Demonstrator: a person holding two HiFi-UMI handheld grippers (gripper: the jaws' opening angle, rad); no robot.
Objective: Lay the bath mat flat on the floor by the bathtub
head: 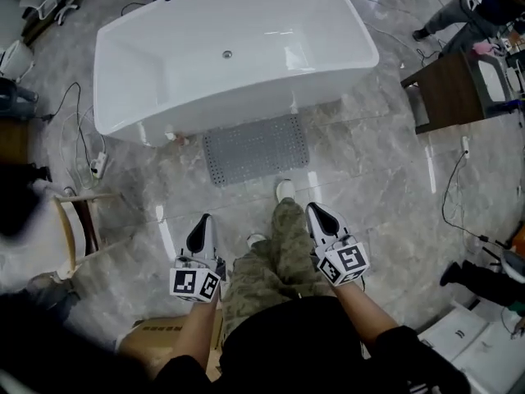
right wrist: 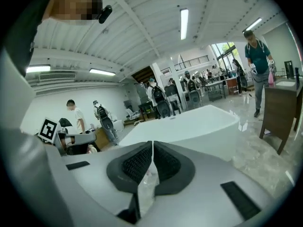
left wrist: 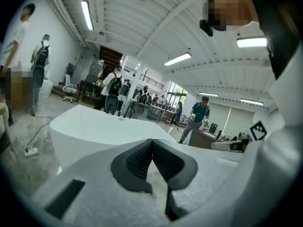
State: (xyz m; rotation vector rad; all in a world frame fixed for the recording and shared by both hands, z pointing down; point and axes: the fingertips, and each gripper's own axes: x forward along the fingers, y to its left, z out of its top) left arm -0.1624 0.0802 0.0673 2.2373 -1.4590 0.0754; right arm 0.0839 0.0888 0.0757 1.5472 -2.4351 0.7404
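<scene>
Hovering in front of the person, the left gripper [head: 203, 220] and the right gripper [head: 318, 212] both point ahead toward the white bathtub [head: 205, 64]. Each has its dark pads pressed together tip to tip, with nothing caught between them.

The bath mat [head: 256, 148], grey and dotted with holes, lies spread flat on the marble floor [head: 369, 162]. It is ahead of and below both claws, about midway between them. Seen from above, its far long edge sits under the tub's rim.

Between the two claws are the person's camouflage trousers [head: 275, 261]. One white shoe [head: 285, 190] stands just short of the mat's near edge.

Out to the left of the left claw are a wooden chair frame [head: 78, 228] and, farther ahead, a power strip [head: 98, 165] with trailing cables. A cardboard box [head: 156, 335] sits behind and below that claw.

Well apart to the right of the right claw stands a dark wooden cabinet [head: 447, 89]. White boxes [head: 463, 343] lie behind and to the right of that claw.

Both gripper views show the tub just past the closed tips, with several people standing farther off in the room.
</scene>
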